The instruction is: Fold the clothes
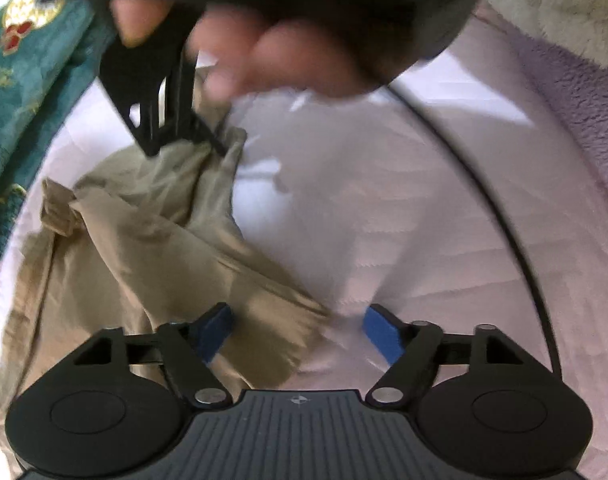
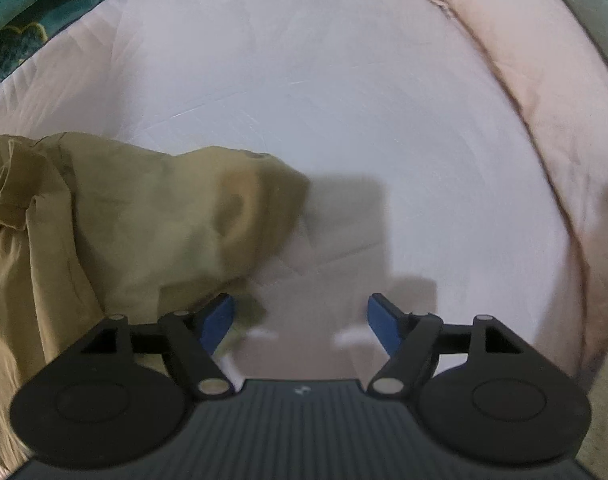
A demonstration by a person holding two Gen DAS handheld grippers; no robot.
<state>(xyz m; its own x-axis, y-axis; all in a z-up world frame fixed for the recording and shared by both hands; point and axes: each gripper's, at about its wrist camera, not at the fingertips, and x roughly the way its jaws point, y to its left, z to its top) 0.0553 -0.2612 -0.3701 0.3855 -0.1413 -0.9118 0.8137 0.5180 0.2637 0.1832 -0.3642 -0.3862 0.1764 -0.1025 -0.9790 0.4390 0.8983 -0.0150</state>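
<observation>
A crumpled olive-tan garment (image 1: 144, 240) lies on a pale pink bed sheet (image 1: 384, 220). My left gripper (image 1: 300, 334) is open, low over the garment's near edge, with cloth under its left finger. In the left wrist view my right gripper (image 1: 184, 128) hangs above the garment's far bunched edge, with a hand above it. In the right wrist view my right gripper (image 2: 300, 324) is open, its blue pads apart, with the garment (image 2: 144, 220) to its left and the bare sheet (image 2: 344, 120) ahead.
A teal patterned blanket (image 1: 20, 80) lies at the left. A fluffy lilac blanket (image 1: 576, 92) lies at the right. A black cable (image 1: 496, 208) curves across the sheet. A pink pillow or duvet edge (image 2: 524, 80) runs along the right.
</observation>
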